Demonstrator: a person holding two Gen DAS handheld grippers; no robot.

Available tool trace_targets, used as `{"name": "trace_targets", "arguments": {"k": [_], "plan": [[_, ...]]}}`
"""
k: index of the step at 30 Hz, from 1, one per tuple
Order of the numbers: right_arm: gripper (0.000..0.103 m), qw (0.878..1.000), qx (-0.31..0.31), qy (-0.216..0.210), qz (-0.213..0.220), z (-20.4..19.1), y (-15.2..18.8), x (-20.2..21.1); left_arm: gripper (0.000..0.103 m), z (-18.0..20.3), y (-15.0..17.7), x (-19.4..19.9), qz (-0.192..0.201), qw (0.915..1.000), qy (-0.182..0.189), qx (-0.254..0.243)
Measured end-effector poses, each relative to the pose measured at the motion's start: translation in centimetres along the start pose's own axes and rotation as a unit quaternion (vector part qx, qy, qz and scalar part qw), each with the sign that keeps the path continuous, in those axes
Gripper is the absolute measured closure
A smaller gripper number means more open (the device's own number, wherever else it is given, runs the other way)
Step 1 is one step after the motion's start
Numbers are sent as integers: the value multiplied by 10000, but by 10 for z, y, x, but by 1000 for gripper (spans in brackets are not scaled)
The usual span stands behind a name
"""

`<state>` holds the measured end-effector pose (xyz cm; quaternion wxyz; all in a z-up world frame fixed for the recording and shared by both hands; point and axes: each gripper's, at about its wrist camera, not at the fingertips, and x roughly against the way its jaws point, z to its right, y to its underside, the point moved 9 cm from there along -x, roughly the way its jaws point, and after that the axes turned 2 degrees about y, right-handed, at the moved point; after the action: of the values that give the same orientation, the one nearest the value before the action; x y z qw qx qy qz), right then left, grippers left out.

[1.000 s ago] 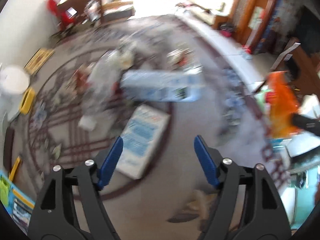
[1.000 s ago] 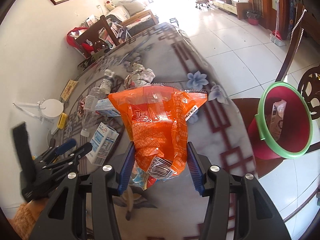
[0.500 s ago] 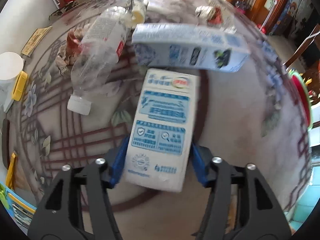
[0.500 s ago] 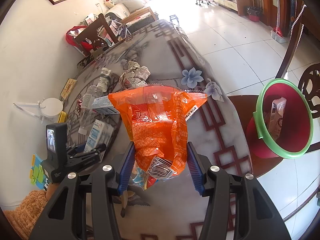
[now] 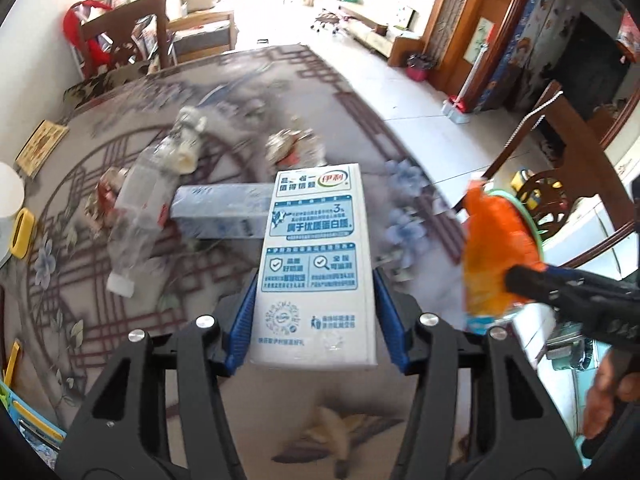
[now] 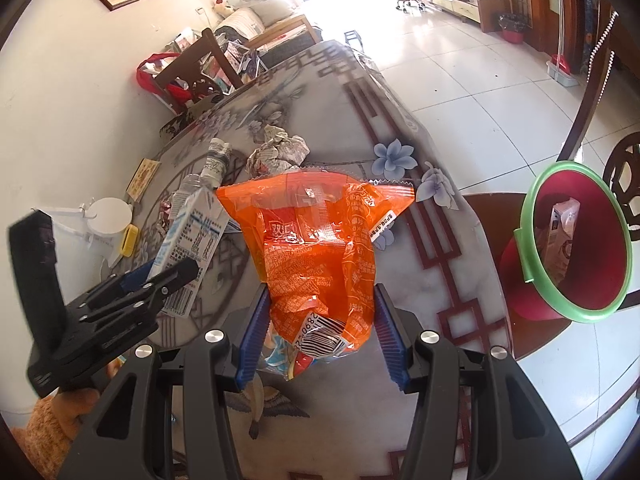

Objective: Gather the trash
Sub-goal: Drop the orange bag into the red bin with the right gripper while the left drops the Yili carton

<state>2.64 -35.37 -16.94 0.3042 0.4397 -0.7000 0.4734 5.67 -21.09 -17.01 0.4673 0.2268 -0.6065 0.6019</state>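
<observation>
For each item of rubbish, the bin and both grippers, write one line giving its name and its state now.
Left gripper: shut on milk carton, lifted.
Right gripper: shut on orange snack bag.
Clear plastic bottle: lying on table, capped.
Second carton: lying flat.
Crumpled wrapper: on table.
Red bin: holds one carton.

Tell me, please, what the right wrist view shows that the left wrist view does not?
Only the right wrist view shows the bin's inside, with a carton in it. Only the left wrist view shows the milk carton's printed face, clamped in the left gripper. Both show the orange bag held by the right gripper, and a crumpled wrapper.
</observation>
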Motion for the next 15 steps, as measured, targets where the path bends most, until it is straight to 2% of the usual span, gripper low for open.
{"name": "trace_targets", "arguments": {"k": [9,15], "plan": [[54,9999,-108,-76,65,20,-9,9,50,35,-12,3,99,9999,128,-62],[54,9994,-277,-53,182,52,-18,22,50,59,-21,1,122,9998,134,-105]]}}
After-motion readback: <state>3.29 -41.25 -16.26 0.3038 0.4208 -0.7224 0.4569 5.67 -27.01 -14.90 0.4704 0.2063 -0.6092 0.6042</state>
